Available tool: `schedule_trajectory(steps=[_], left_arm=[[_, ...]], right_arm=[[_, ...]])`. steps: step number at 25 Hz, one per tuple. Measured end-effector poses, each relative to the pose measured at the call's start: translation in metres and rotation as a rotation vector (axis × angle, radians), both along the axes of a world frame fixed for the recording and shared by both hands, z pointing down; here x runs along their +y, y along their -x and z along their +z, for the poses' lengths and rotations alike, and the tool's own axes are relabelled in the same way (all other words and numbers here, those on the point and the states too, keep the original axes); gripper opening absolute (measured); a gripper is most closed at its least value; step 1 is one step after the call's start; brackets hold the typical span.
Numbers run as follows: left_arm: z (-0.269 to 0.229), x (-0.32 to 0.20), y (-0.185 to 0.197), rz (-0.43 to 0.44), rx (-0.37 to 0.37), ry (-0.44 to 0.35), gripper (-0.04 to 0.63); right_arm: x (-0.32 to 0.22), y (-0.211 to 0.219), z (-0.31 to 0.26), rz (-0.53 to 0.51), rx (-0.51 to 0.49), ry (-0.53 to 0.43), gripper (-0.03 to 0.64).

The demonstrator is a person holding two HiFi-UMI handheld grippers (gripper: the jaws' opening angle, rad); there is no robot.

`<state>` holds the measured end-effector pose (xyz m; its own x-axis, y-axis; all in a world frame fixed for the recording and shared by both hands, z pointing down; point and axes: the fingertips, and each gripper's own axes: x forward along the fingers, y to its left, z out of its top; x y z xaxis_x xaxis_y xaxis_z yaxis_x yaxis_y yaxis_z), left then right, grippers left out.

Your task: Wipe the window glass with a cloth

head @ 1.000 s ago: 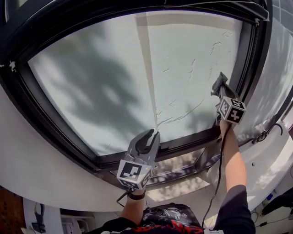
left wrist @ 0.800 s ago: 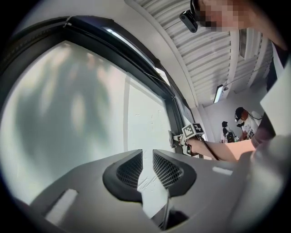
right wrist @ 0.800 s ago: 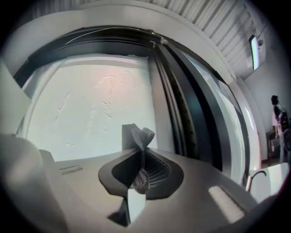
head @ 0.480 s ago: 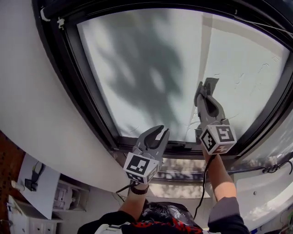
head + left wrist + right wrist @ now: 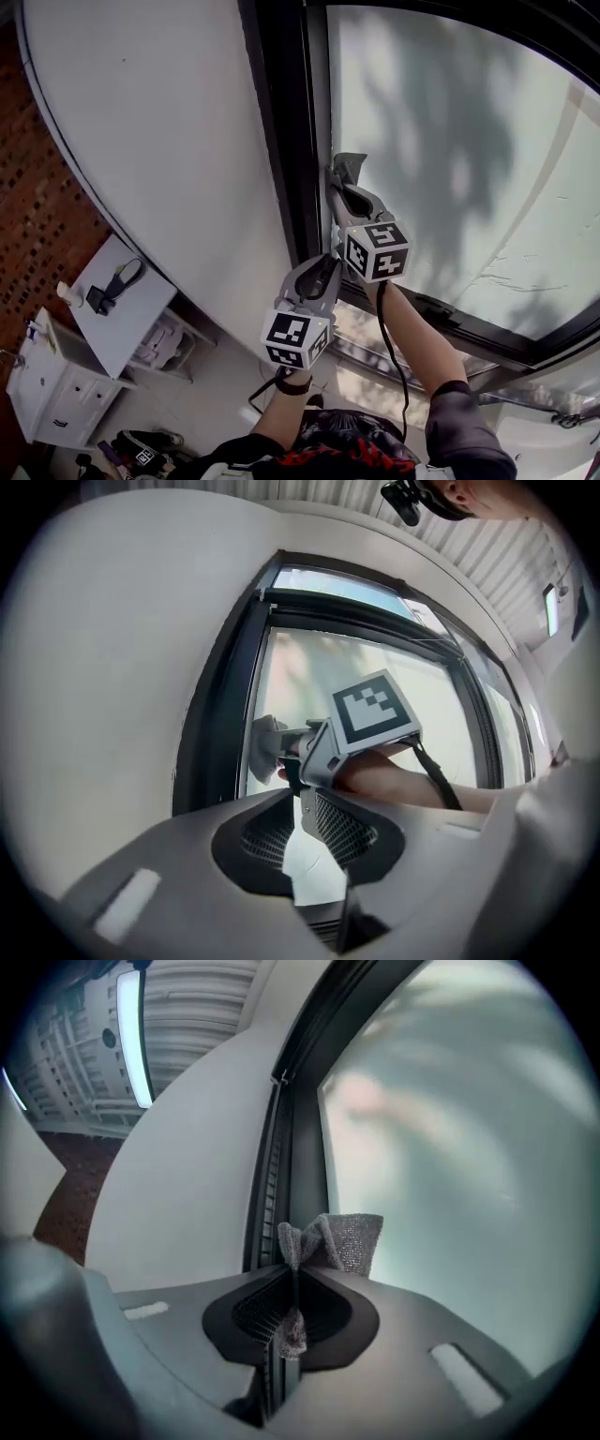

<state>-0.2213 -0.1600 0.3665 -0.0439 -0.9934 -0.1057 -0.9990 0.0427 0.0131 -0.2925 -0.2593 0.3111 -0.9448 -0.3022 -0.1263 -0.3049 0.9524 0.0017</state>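
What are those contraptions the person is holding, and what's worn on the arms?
Each hand grips a grey tool ending in a two-jaw claw with dark meshed pads: the left gripper and the right gripper. Each carries a white cube with black square markers. A black cable trails from the right one. A dark band circles the left wrist; the sleeves are short and dark.

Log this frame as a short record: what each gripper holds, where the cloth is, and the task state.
Right gripper: shut on the cloth
Left gripper: shut, holding nothing
Cloth position: at the edge of the glass, beside the dark window frame
Task state: wiping seems under way
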Motion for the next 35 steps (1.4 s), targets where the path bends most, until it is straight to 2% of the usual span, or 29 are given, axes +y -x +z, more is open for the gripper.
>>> schedule_trajectory(steps=[2,4,6,9,14,18,22,24,26,28,30,32,35], left_arm=[[0.001,0.000,0.002,0.007,0.000,0.004,0.051],[0.001,-0.007,-0.005,0.038,0.004,0.002,0.055],[0.001,-0.022,-0.022,0.093,0.005,0.000,0.054],[0.001,-0.049,-0.065,0.218,0.000,0.009,0.055],[-0.003,-0.081,-0.149,0.398,-0.019,0.008,0.061],[-0.008,-0.094,-0.207,0.522,-0.039,0.002,0.063],[-0.011,-0.097,-0.234,0.567,-0.050,-0.002,0.064],[-0.014,-0.095,-0.236,0.568,-0.058,-0.006,0.064],[-0.017,-0.094,-0.234,0.557,-0.062,-0.013,0.064],[-0.018,-0.096,-0.233,0.542,-0.058,-0.017,0.064],[-0.016,-0.097,-0.231,0.529,-0.057,-0.015,0.064],[-0.016,-0.097,-0.221,0.506,-0.062,-0.022,0.064],[-0.016,-0.089,-0.192,0.449,-0.065,-0.022,0.064]], right_arm=[[-0.008,0.001,0.007,0.044,0.021,-0.012,0.026],[-0.021,-0.019,0.011,0.103,0.032,-0.026,0.026],[-0.038,-0.055,0.010,0.174,0.032,-0.044,0.026],[-0.064,-0.128,0.005,0.307,0.028,-0.073,0.026],[-0.105,-0.285,0.009,0.553,0.028,-0.090,0.026],[-0.134,-0.452,0.017,0.865,0.039,-0.098,0.026],[-0.157,-0.603,0.015,1.180,0.019,-0.093,0.026],[-0.163,-0.660,0.018,1.297,0.002,-0.053,0.026],[-0.168,-0.697,0.021,1.381,-0.020,-0.013,0.026],[-0.165,-0.710,0.021,1.410,-0.056,0.006,0.026],[-0.147,-0.689,0.012,1.371,-0.114,-0.021,0.026],[-0.121,-0.623,-0.003,1.234,-0.172,-0.073,0.026],[-0.081,-0.467,-0.024,0.883,-0.214,-0.117,0.026]])
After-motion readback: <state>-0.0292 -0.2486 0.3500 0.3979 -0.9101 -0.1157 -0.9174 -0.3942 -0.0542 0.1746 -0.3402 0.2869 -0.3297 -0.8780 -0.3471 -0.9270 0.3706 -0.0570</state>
